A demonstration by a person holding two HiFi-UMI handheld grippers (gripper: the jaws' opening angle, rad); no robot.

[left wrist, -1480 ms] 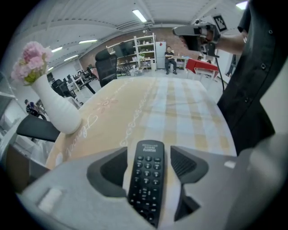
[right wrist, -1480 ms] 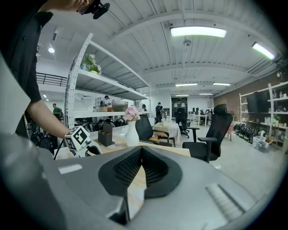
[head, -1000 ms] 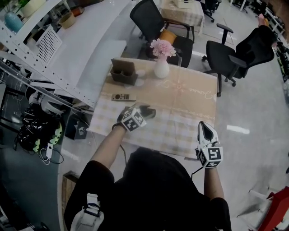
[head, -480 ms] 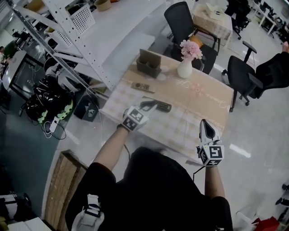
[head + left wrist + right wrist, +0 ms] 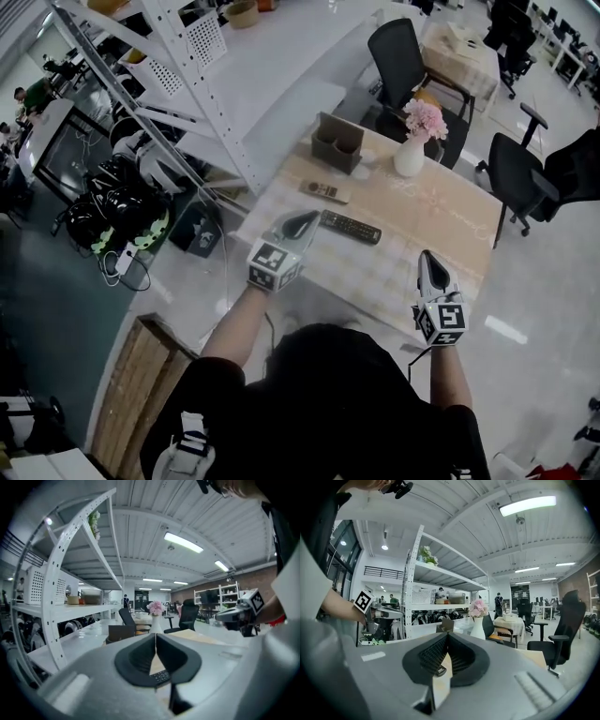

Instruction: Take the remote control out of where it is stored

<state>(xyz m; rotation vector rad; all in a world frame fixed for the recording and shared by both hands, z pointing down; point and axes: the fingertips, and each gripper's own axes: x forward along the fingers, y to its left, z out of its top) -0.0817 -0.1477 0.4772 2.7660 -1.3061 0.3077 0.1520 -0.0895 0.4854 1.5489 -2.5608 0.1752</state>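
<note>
Your left gripper [image 5: 305,221] has just shut its jaws on nothing; the remote [image 5: 351,227] lies flat on the table [image 5: 441,211] just past its tip, to the right. Right gripper [image 5: 427,261] is shut & empty too. Swing the left across w/o lifting and you'd prob knock the remote away.

A black remote control [image 5: 352,227] lies flat on the table [image 5: 441,211].

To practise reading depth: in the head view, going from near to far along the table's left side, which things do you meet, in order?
Black remote control → smaller pale remote control → grey storage holder.
</note>
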